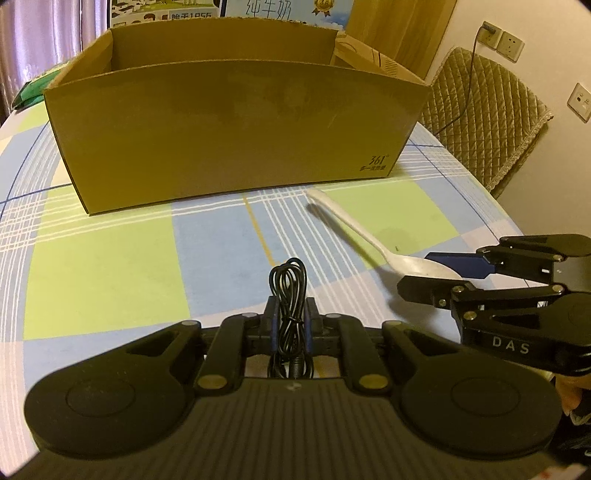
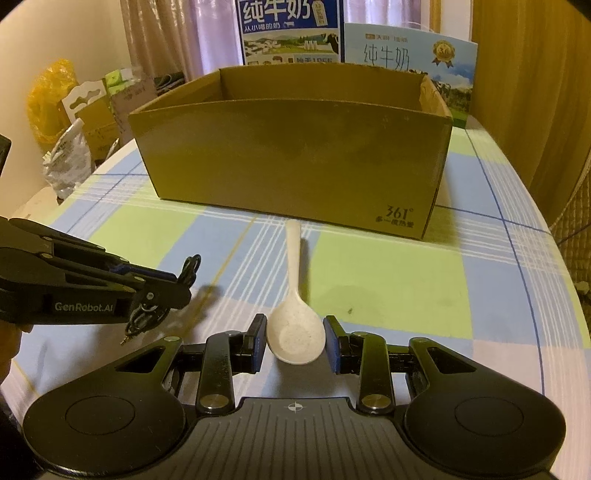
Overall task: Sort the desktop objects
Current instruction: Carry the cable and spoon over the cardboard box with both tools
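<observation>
A table covered by a checked cloth (image 2: pixel 388 280) in green, blue and white fills both views. At the far left of the right wrist view, bags and packets (image 2: pixel 70 147) sit off the table edge. Near the left side of the table, the left gripper (image 1: pixel 291 321) is closed on a bundled black cable (image 1: pixel 290 295); the coil stands upright between the two blue-padded fingers, its loops rising above the fingertips and its plug ends hanging below. In the right wrist view the same gripper (image 2: pixel 173 280) reaches in from the left with the cable (image 2: pixel 186 269) pinched at its tip, held above the cloth.

In the middle stands an open cardboard box (image 1: pixel 236 136), its long front wall facing the cameras, with a small printed logo at the lower right corner. Milk cartons (image 2: pixel 291 29) stand behind it.

Just in front of the box lies a white spoon (image 2: pixel 295 325), handle pointing toward the box and stopping just short of it, bowl toward the cameras. The right gripper (image 2: pixel 295 343) is open, its jaws spread on either side of the spoon's bowl, near the bowl's edges but not pressing it. In the left wrist view the spoon (image 1: pixel 373 236) runs diagonally, its bowl lying between the right gripper's fingers (image 1: pixel 432 269).

At the far right is a quilted chair back (image 1: pixel 484 122) and wall sockets (image 1: pixel 509 44).
</observation>
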A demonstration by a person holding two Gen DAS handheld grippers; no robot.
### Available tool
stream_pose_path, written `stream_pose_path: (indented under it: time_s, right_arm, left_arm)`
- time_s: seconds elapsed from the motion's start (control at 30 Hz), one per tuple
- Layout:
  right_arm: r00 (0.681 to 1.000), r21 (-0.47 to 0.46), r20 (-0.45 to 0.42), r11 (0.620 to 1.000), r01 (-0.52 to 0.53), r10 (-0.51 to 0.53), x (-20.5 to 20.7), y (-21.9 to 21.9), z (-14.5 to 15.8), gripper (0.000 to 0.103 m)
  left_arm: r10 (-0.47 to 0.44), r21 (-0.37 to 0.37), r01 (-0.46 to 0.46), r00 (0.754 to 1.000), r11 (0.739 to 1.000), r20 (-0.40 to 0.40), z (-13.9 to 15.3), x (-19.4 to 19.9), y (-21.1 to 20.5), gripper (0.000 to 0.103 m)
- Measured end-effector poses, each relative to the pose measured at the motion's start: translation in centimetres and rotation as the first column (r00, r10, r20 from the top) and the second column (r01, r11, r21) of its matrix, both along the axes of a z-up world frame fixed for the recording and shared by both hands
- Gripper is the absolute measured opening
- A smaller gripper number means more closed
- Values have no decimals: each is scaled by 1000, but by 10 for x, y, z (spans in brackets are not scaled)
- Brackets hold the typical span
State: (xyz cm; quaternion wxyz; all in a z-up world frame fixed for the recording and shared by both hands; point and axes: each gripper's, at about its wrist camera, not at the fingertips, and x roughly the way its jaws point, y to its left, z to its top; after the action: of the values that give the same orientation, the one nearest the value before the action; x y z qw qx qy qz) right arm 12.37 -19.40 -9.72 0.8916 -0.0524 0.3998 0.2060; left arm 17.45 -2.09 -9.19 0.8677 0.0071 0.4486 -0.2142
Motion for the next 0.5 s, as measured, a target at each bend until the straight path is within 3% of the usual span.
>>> stream_pose_path:
  time_s: [0.5]
  right_arm:
    - [1000, 15, 4, 1000, 27, -27, -15, 2, 3, 30]
  left_arm:
    - [25, 17, -25, 1000, 1000, -17, 2, -8, 3, 9]
